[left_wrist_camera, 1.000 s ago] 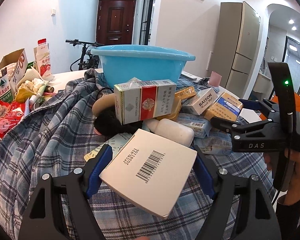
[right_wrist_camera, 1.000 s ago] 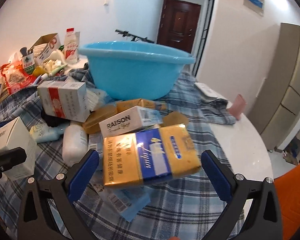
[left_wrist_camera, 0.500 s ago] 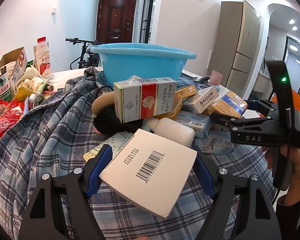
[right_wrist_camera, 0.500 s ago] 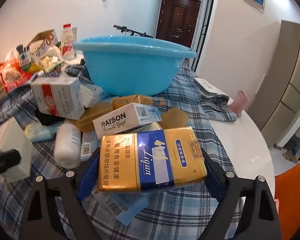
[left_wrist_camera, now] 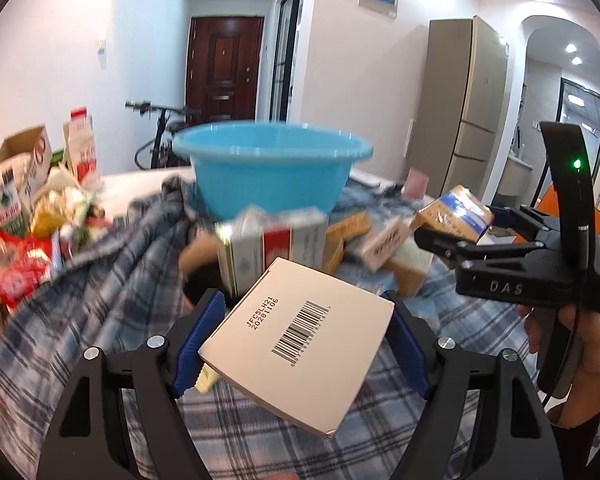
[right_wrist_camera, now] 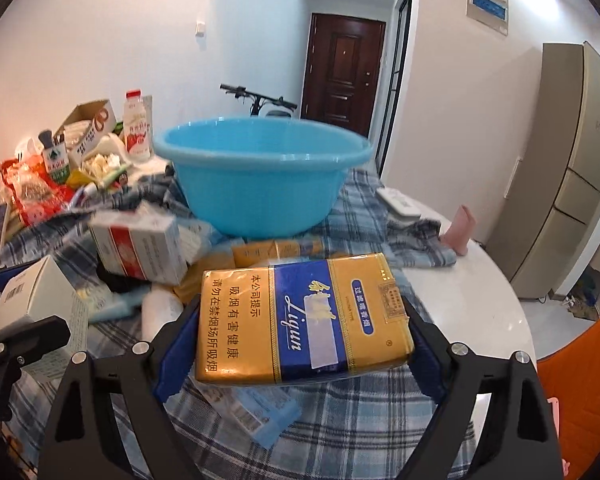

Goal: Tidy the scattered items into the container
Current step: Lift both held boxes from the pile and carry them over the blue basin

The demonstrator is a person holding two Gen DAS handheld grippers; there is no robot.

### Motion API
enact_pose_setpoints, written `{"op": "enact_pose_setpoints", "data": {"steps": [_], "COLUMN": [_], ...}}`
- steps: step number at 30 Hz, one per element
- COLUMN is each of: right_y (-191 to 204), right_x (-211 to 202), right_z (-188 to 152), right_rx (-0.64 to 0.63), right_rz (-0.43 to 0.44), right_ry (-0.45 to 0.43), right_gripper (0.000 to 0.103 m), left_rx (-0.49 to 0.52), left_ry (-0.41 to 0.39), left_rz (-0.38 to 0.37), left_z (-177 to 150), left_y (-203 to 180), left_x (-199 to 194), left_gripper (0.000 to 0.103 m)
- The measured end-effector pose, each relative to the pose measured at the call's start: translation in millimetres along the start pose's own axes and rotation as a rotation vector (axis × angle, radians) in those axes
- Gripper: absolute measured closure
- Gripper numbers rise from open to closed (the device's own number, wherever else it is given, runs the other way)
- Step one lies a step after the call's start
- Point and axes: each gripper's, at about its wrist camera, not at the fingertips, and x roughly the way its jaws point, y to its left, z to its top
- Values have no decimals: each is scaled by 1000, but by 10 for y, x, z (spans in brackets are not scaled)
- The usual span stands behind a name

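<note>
My left gripper (left_wrist_camera: pixel 300 344) is shut on a white box with a barcode (left_wrist_camera: pixel 296 356) and holds it above the plaid cloth. My right gripper (right_wrist_camera: pixel 300 340) is shut on a gold and blue cigarette carton (right_wrist_camera: pixel 300 320), also lifted; the carton also shows in the left wrist view (left_wrist_camera: pixel 456 216). The blue basin (left_wrist_camera: pixel 272 168) (right_wrist_camera: pixel 260 176) stands upright behind the pile. A red and white carton (right_wrist_camera: pixel 140 248), a white bottle (right_wrist_camera: pixel 160 312) and several other packs lie in front of it on the cloth.
A plaid cloth (right_wrist_camera: pixel 360 420) covers the round white table (right_wrist_camera: pixel 480 300). Snack bags, a cardboard box and a drink bottle (right_wrist_camera: pixel 138 128) crowd the left side. A pink cup (right_wrist_camera: pixel 462 228) and a remote (right_wrist_camera: pixel 400 202) lie at the right. A bicycle stands behind.
The right gripper closed on the gold and blue carton and lifted it off the pile. The left gripper rose with the white box toward the basin.
</note>
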Motion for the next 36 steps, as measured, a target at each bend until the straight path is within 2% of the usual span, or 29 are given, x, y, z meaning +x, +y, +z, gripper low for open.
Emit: {"op": "enact_pose_setpoints", "data": {"steps": [4,11,18,23,30,36], "right_y": [29,111,278,356,285,195], "right_x": [-149,-315,-492,-585,-538,-312], "right_z": [212,617,1169,1534,2011,2247], "right_rx": [-5,-10,-57,-58,-22,3], "right_rz": [-1,17,51,71,50,46], "right_ry": [-52,-129,-217,-265,-290,-271], "right_gripper": [12,12,12,12,12,12], "left_rx": [20,77,110,113,47,36], "left_ry": [-67,-181,-281,-304,-336,-279], "left_rz": [9,103,160,171,186,188], "left_z": [261,735,1161,1536,2109,2286], "left_y": [-7,-5,66,185,410,529], "left_x": [-148,-480,-668,-570,-378,36], "left_gripper": [25,25,25,25,25,27]}}
